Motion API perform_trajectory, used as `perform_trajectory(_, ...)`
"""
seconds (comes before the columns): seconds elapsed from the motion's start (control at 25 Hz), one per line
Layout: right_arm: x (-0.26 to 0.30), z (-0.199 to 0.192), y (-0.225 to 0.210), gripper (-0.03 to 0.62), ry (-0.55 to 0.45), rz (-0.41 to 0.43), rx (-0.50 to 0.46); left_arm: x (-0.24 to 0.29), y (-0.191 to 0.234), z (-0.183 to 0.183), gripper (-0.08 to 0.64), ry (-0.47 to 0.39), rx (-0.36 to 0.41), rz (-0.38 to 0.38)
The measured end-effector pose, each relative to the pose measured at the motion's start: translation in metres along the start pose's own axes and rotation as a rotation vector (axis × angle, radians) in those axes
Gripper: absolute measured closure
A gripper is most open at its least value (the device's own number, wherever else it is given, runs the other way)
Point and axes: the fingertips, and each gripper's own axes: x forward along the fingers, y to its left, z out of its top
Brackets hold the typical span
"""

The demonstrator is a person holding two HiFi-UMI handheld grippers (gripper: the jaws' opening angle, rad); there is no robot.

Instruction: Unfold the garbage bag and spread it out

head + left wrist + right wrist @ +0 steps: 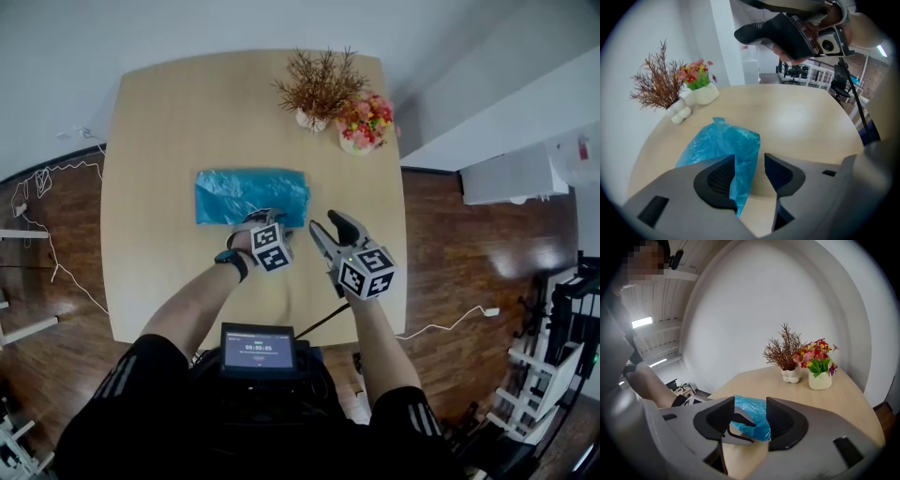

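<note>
A blue garbage bag (251, 195) lies folded flat in the middle of the light wooden table (159, 141). My left gripper (265, 217) is at the bag's near edge, pointing steeply down. In the left gripper view its jaws stand open around a raised corner of the bag (717, 140); the plastic rests against the left pad and a gap shows at the right pad. My right gripper (330, 228) hovers open just right of the left one, above the table, with nothing between its jaws. In the right gripper view the bag (757, 413) lies beyond its jaws.
A white vase of dried brown twigs (317, 89) and a white pot of red and yellow flowers (364, 122) stand at the table's far right. A small screen (258, 350) sits at my chest. Cables lie on the wooden floor (56, 272) at the left.
</note>
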Motion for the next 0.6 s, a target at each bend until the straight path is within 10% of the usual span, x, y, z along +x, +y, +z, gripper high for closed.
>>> perform_trajectory(0.32,0.003,-0.026,-0.008,0.364,0.040,-0.006,0.030,0.012,0.001,-0.004,0.376,-0.004,-0.090,-0.010)
perform_trajectory(0.6,0.008,-0.038,-0.006,0.364,0.070,-0.003,0.042,-0.002,0.006,0.005,0.469,-0.114,-0.341,-0.098)
